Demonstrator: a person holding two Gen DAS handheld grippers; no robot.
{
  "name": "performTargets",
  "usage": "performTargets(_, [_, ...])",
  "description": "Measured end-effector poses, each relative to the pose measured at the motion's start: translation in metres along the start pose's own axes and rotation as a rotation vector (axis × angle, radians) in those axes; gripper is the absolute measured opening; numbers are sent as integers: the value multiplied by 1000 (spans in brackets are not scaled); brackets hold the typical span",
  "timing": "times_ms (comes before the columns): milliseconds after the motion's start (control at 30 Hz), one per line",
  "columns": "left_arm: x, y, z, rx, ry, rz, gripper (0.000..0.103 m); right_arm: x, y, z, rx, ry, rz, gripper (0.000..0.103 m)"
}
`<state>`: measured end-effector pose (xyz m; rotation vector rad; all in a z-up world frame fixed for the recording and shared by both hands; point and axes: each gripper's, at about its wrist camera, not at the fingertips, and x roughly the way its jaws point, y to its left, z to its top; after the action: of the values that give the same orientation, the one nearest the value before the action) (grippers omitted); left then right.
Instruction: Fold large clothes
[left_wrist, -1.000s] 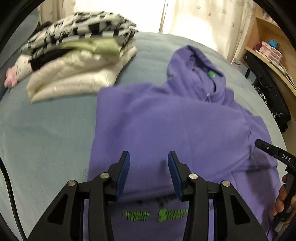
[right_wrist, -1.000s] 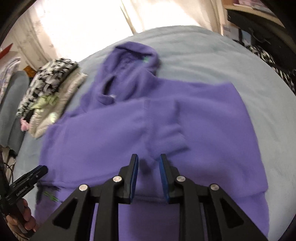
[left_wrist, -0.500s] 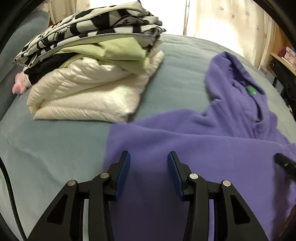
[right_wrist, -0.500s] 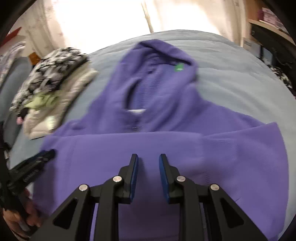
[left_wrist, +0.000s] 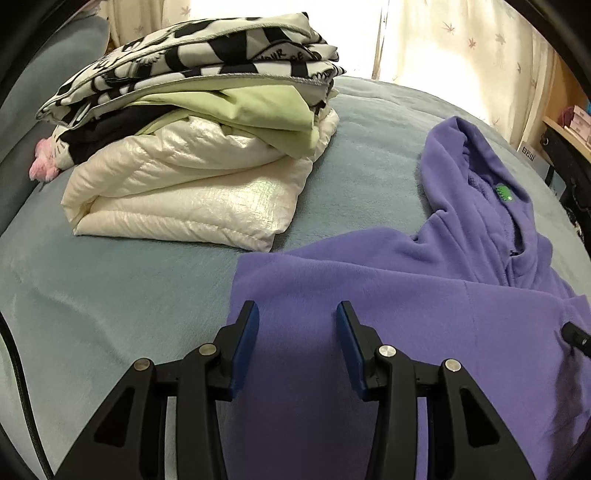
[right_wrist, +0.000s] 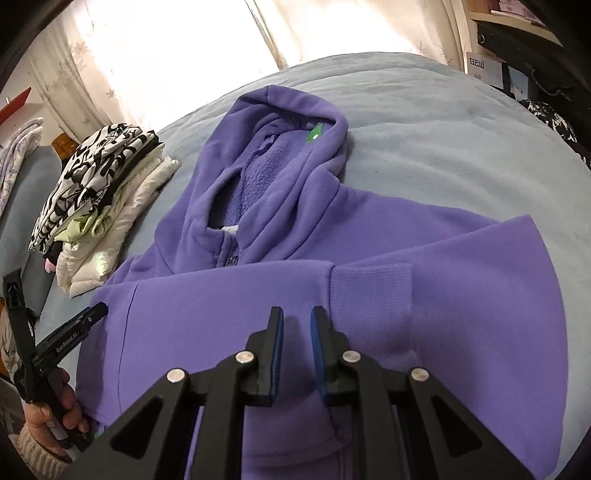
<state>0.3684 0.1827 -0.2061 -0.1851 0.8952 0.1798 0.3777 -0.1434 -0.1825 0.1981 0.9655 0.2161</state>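
Two grippers hang over one purple hoodie (right_wrist: 369, 295), which lies face up on the blue-grey bed (right_wrist: 443, 129) with its hood toward the window and both sleeves already folded across the chest. A second ago the left wrist view looked down at the green lettering near the hem; now that lettering is out of sight and the view takes in the garment's left shoulder edge and the stack of folded clothes (left_wrist: 192, 155) beside it. The right wrist view has likewise travelled up from the lower body to the folded-in cuff (right_wrist: 369, 291). I judge this as both hands shifting toward the shoulders to take the next fold or smooth the sleeves (the body itself is not yet folded).

The left gripper (left_wrist: 295, 332) points steeply downward just above the fleece, near its left edge. Its fingers stand moderately apart with nothing between the pads, only cloth beneath. The right gripper (right_wrist: 297, 328) tilts down at much the same angle, next to the ribbed cuff. Its fingers have just been closing and now leave only a narrow gap; I see no fold pinched in it, so it appears empty. In the right wrist view a hand (right_wrist: 48, 413) grips the left tool's handle at the hoodie's left side.
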Motion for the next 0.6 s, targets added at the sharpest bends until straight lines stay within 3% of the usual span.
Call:
performTargets(100, [-18,3,-2,-16,3,-4,50,-14,-1,-5,12,3,10,15])
performTargets(600, [-145,5,-46,55,-24,-42,54,-118,-2,-53,66,-40,63,24])
